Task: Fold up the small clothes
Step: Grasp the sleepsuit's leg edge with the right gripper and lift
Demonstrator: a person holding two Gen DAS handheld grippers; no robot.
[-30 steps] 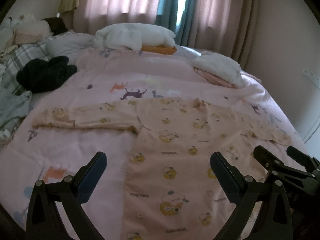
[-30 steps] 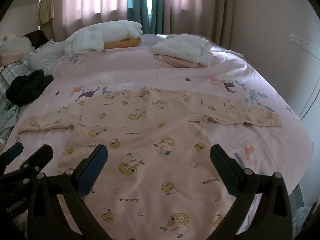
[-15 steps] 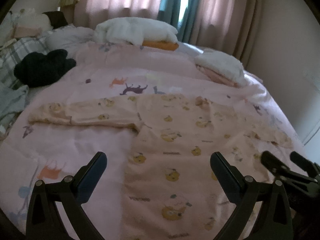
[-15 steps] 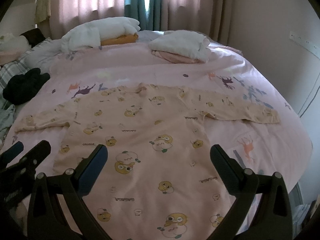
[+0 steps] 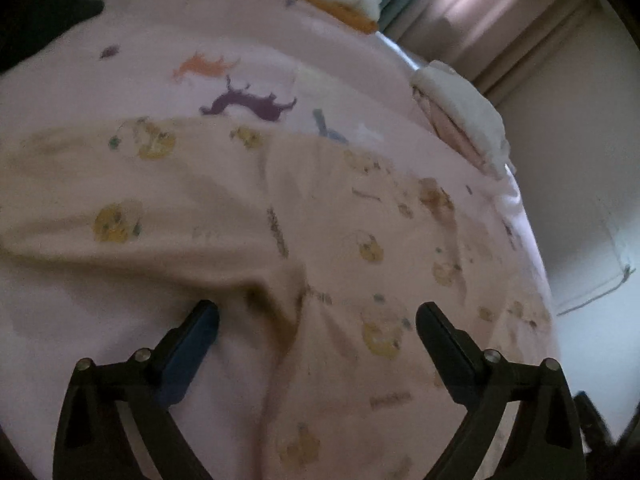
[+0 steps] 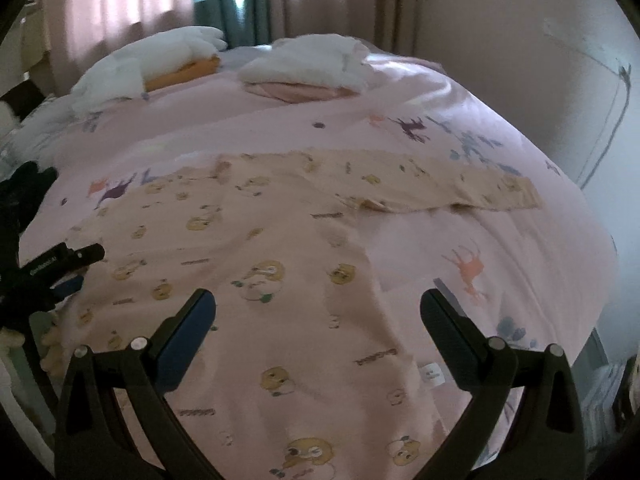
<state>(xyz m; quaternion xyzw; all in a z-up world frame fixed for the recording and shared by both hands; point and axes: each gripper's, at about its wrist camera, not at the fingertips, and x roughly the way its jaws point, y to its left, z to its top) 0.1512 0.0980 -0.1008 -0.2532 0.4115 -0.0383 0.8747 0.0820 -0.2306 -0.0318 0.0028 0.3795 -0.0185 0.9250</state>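
Note:
A small peach long-sleeved garment with yellow cartoon prints lies spread flat on the pink bed cover, both sleeves out sideways. My left gripper is open and low over the garment, close to the armpit where the left sleeve meets the body; its fingers straddle a crease there. My right gripper is open above the lower body of the garment, with nothing between its fingers. The right sleeve stretches toward the bed's right edge. The left gripper also shows at the left of the right wrist view.
Folded white and pink clothes sit at the back of the bed, beside a white and orange pile. A black garment lies at the left. Curtains and a wall bound the bed's far and right sides.
My left gripper has dropped down and forward to the garment's left armpit, so the cloth now fills its view. My right gripper has moved slightly forward and lower over the garment. Both stay open.

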